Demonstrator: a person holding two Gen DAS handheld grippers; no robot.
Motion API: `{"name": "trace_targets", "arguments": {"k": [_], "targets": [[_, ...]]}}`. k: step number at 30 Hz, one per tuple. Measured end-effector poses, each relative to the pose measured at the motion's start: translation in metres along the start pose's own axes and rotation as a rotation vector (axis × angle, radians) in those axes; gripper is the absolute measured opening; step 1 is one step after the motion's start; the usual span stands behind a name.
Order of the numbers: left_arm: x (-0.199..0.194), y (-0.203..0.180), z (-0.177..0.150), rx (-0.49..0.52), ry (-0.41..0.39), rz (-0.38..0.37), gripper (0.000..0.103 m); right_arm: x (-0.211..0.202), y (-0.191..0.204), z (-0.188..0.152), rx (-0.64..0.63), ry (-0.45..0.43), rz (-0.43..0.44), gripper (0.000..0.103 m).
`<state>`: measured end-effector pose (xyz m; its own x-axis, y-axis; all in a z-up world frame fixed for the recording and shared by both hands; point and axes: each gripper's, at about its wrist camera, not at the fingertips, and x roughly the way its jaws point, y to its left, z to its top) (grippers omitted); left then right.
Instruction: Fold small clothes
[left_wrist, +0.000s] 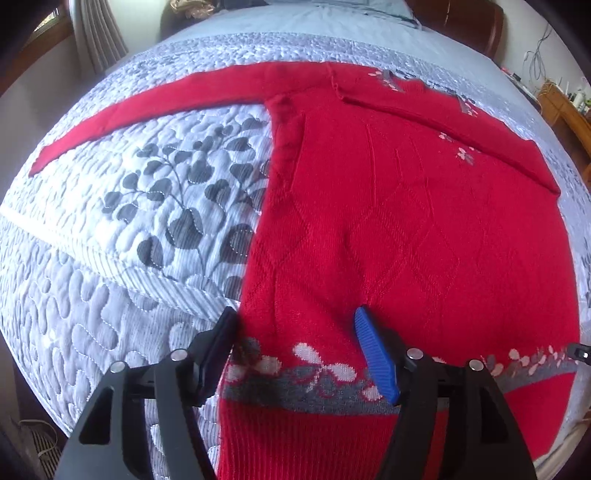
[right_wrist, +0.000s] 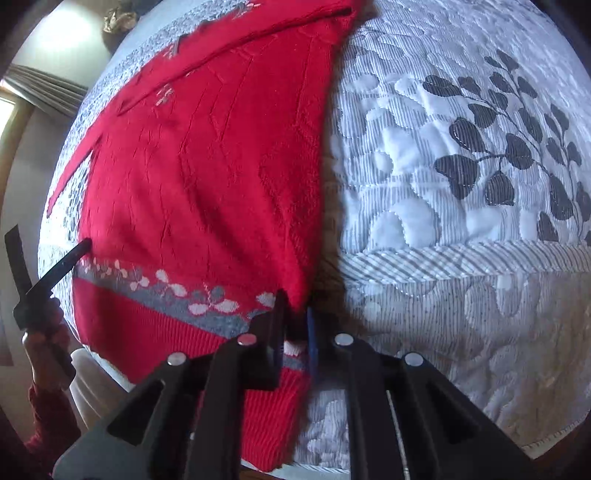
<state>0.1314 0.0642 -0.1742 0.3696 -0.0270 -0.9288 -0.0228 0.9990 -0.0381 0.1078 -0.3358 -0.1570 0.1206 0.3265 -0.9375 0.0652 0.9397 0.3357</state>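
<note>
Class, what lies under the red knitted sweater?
A grey-and-white quilted bedspread with dark leaf print extends beneath the red knitted sweater. The portion directly underneath is covered, so anything there cannot be seen.

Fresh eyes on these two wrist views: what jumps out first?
A bright red sweater spread flat on a grey-and-white leaf-print quilt, one sleeve stretched out to the side. The right hand-held gripper pinches the sweater's side edge by its flowered grey band, while the left hand-held gripper stands open over the opposite hem corner.

Left gripper (left_wrist: 295, 354) agape, right gripper (right_wrist: 295, 325) clamped.
</note>
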Motion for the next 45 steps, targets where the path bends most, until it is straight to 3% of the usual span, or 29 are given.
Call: {"name": "trace_targets", "arguments": {"k": [2, 5, 7, 9, 10, 14, 19, 22, 28, 33, 41, 45], "targets": [[-0.005, 0.008, -0.001, -0.027, 0.011, -0.035, 0.066, -0.005, 0.009, 0.000, -0.005, -0.013, 0.004, 0.024], [-0.018, 0.034, 0.006, -0.087, -0.001, -0.083, 0.066, -0.020, 0.023, -0.002, -0.042, -0.077, -0.103, 0.035], [-0.022, 0.058, 0.020, -0.136, -0.021, -0.075, 0.066, -0.033, 0.026, -0.002, -0.071, -0.138, -0.183, 0.039], [-0.020, 0.098, 0.047, -0.202, -0.042, -0.026, 0.066, -0.042, 0.027, 0.003, -0.084, -0.176, -0.201, 0.039], [-0.017, 0.113, 0.059, -0.222, -0.045, -0.013, 0.066, -0.048, 0.018, 0.002, -0.088, -0.182, -0.190, 0.039], [0.003, 0.203, 0.116, -0.392, -0.027, 0.013, 0.065, -0.040, 0.044, 0.013, -0.143, -0.147, -0.142, 0.039], [0.024, 0.291, 0.156, -0.558, 0.022, 0.029, 0.065, -0.015, 0.088, 0.030, -0.234, -0.066, -0.102, 0.039], [0.035, 0.320, 0.161, -0.629, 0.039, -0.007, 0.065, 0.003, 0.127, 0.043, -0.299, -0.031, -0.064, 0.039], [0.035, 0.352, 0.175, -0.729, -0.004, -0.067, 0.064, 0.038, 0.200, 0.076, -0.403, 0.010, -0.003, 0.039], [0.046, 0.391, 0.193, -0.855, -0.049, -0.103, 0.064, 0.054, 0.224, 0.093, -0.447, 0.011, 0.002, 0.039], [0.056, 0.420, 0.188, -0.981, -0.072, -0.075, 0.014, 0.062, 0.208, 0.110, -0.429, 0.004, -0.040, 0.039], [0.036, 0.402, 0.190, -0.933, -0.144, -0.031, 0.010, 0.060, 0.196, 0.109, -0.414, 0.002, -0.047, 0.039]]}}
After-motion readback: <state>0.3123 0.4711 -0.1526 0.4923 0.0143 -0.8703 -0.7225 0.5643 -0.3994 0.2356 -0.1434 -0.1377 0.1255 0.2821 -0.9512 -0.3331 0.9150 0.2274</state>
